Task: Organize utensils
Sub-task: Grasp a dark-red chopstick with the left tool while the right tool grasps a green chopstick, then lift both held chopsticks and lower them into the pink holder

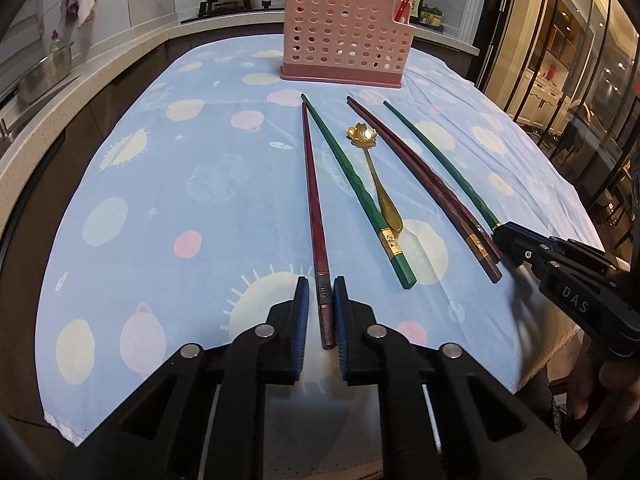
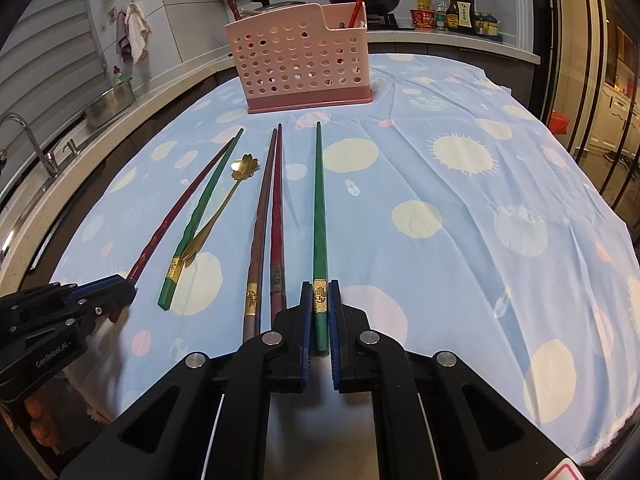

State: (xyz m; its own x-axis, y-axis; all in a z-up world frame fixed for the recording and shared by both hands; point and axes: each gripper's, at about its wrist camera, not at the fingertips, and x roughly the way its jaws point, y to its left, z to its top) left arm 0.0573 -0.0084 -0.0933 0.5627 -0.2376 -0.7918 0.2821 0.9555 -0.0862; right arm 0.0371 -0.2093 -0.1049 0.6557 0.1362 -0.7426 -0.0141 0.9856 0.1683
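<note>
Left tongs: pads set either side of the thick end of a dark red chopstick, a thin gap showing on each side; closing, not yet clamped by the look of it.

Right tongs: pads straddle the gold-banded end of a green chopstick and look to be touching it; whether they bear down on it cannot be told.

Handling note, as a judgement: squeeze squarely on the thick end, lift each stick level so its tip clears the cloth, then tilt it tip-down over the holder.

Between the two tongs, on the blue spotted cloth:
- one second green chopstick, just right of the left tongs' stick;
- one gold spoon with a flower bowl, beside it, handle end touching it;
- two reddish-brown chopsticks, side by side, just left of the right tongs' stick.

Count on cloth: five chopsticks in all (two green, three red or brown), one spoon.

Beyond the stick tips: one pink perforated holder, upright, already containing a few red chopsticks; exact number unclear.
</note>
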